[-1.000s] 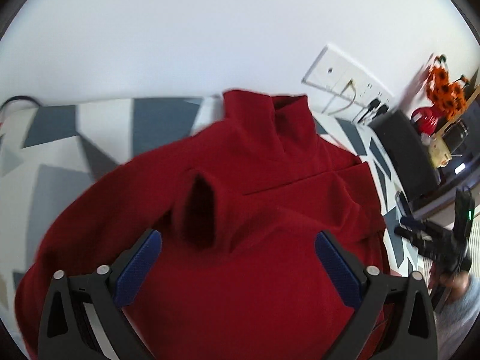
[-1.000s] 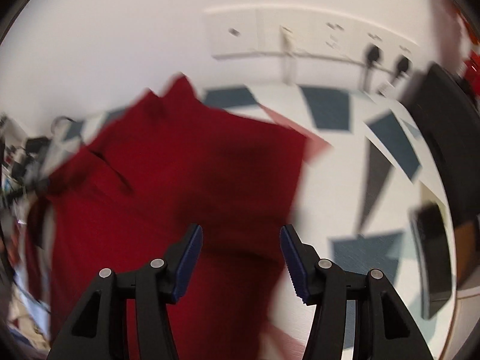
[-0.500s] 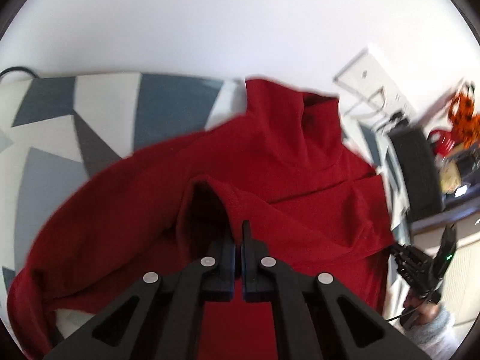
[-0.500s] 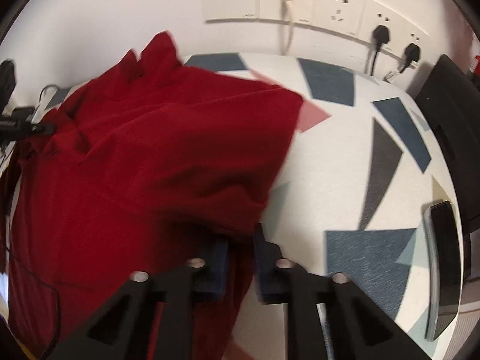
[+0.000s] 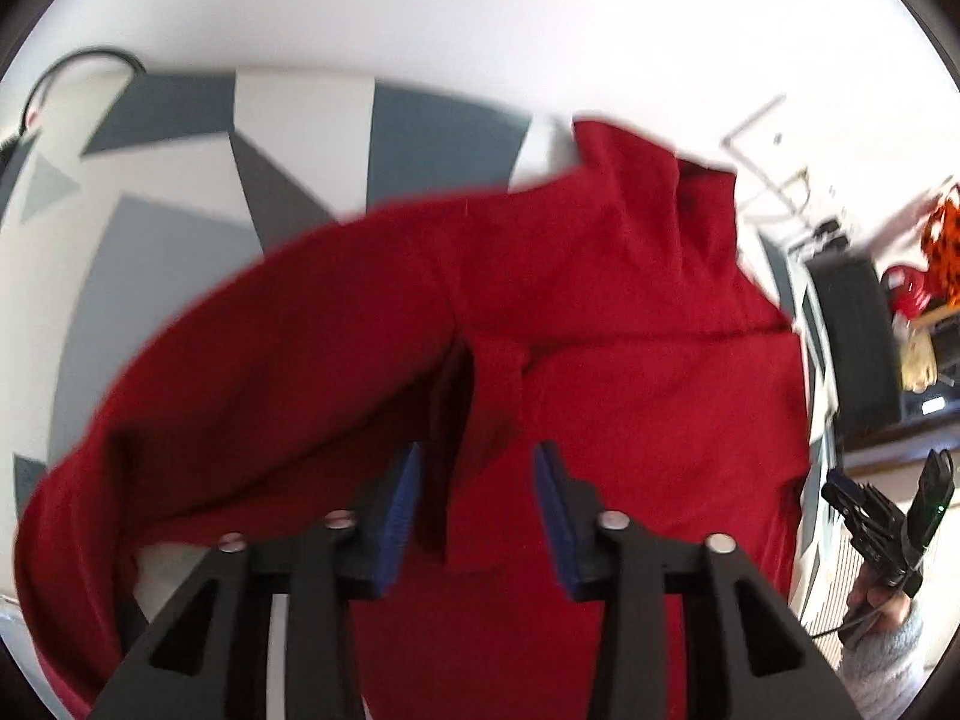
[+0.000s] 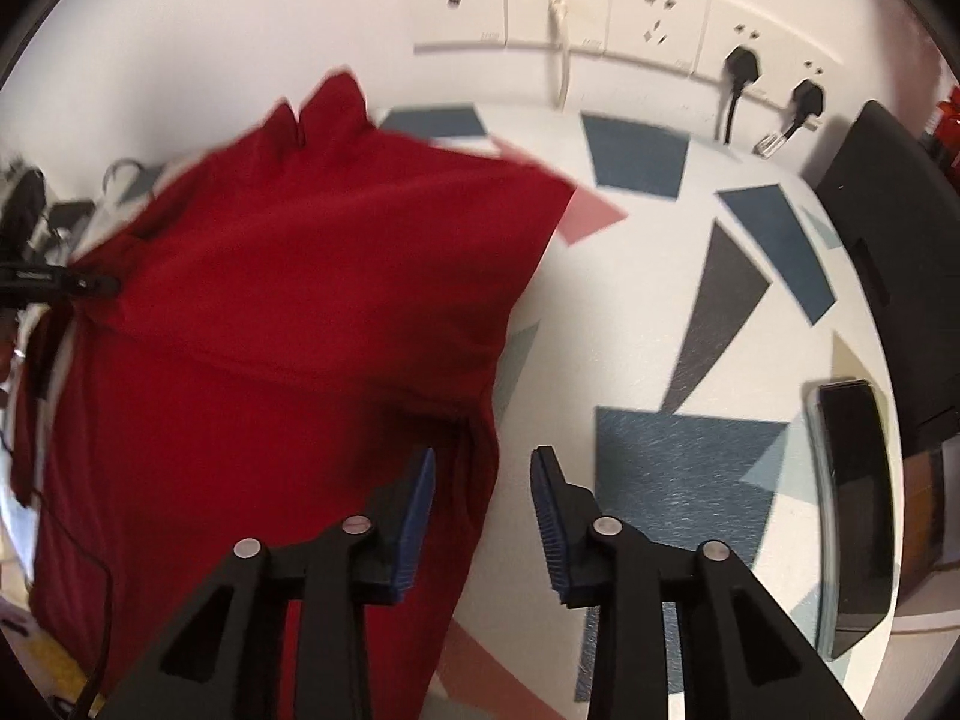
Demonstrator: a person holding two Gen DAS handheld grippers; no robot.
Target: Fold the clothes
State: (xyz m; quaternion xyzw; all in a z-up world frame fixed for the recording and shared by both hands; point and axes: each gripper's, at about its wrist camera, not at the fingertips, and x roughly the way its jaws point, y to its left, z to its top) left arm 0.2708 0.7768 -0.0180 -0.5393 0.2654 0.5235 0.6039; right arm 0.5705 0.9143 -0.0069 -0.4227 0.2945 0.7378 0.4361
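The red sweater (image 5: 630,396) lay spread on the patterned bench (image 5: 180,228), its collar toward the wall sockets (image 6: 558,6). Half a second earlier both grippers had been pressed together on folds of it; now each had let go. The left gripper (image 5: 477,498) had its fingers (image 5: 402,510) spread, with a raised ridge of sleeve standing loose between them, touching neither pad as far as the blur allowed. The right gripper (image 6: 483,510) was likewise spread at the sweater's edge nearest the phone (image 6: 852,504), cloth lying between its fingers, the folded sleeve resting across the body. The collar sat nearer the sockets than before in the left view.
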